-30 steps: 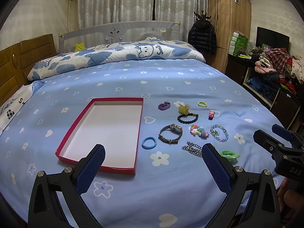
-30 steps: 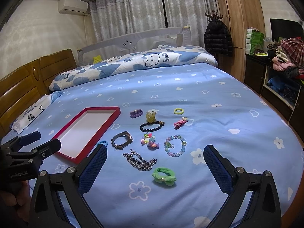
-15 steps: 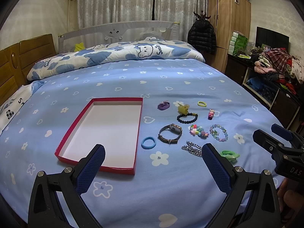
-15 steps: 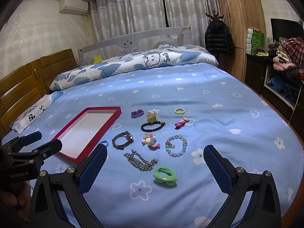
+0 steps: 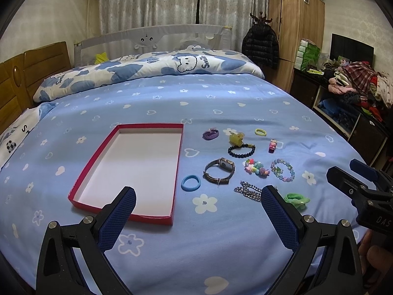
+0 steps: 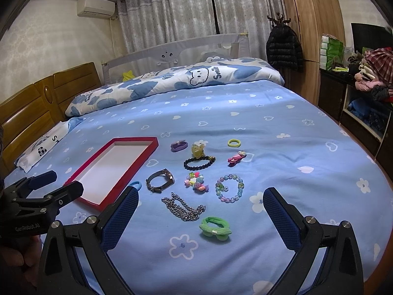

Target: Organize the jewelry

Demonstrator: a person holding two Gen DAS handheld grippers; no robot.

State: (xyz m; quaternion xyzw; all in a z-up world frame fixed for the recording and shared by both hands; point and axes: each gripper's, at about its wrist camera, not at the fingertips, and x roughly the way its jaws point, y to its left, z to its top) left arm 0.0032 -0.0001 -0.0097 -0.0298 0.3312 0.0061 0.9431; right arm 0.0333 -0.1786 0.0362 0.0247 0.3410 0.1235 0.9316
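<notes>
A red tray (image 5: pixel 177 169) with a white inside lies on the blue bed (image 5: pixel 221 241), and nothing is in it. Just right of it lie the little things, spread apart: a blue ring (image 5: pixel 190 182), a watch (image 5: pixel 219 170), a silver chain (image 6: pixel 183 209), a green hair tie (image 6: pixel 215 228), a black bead bracelet (image 6: pixel 199 162) and a pale bead bracelet (image 6: pixel 229 188). The left gripper (image 5: pixel 197 200) and the right gripper (image 6: pixel 200 202) both hang over the bed with fingers wide apart, holding nothing.

Both views crept slightly nearer the red tray (image 5: pixel 175 191); nothing else moved.
</notes>
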